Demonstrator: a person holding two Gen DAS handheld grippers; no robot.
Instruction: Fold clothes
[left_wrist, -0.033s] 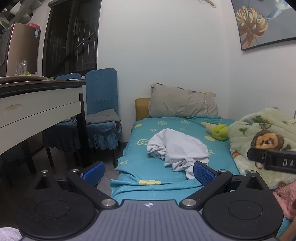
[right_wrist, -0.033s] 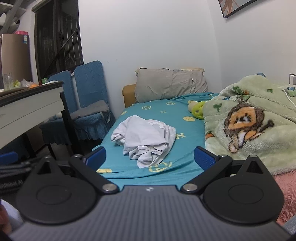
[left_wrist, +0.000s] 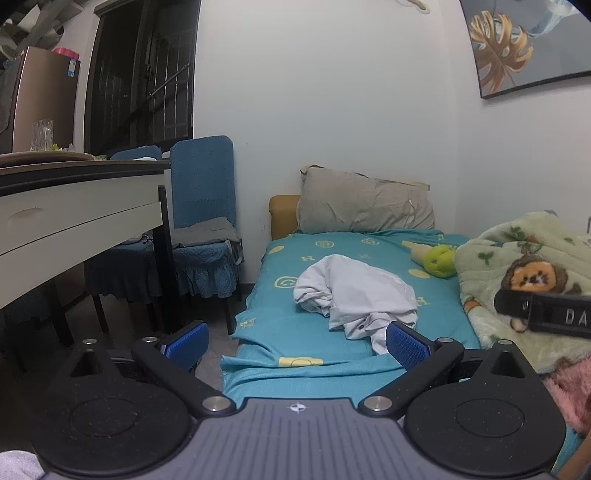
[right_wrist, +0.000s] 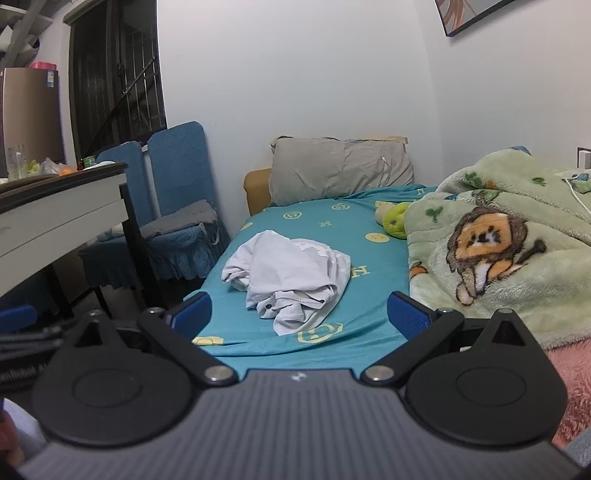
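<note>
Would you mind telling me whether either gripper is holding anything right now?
Nothing is held: both the left gripper and right gripper are open, short of the white shirt.

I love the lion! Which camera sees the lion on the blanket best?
The right wrist view: the whole lion shows on the green blanket. In the left wrist view, a black bar covers its lower part.

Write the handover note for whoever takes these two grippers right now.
Left gripper: open, empty, short of the bed's near end.
Right gripper: open, empty, also held back from the bed.
White garment: crumpled heap on the teal sheet, between the grey pillow and the near edge, left of the lion blanket.
Done: nothing; no fold made.
Left: reach in, spread the garment flat, then fold it.
</note>
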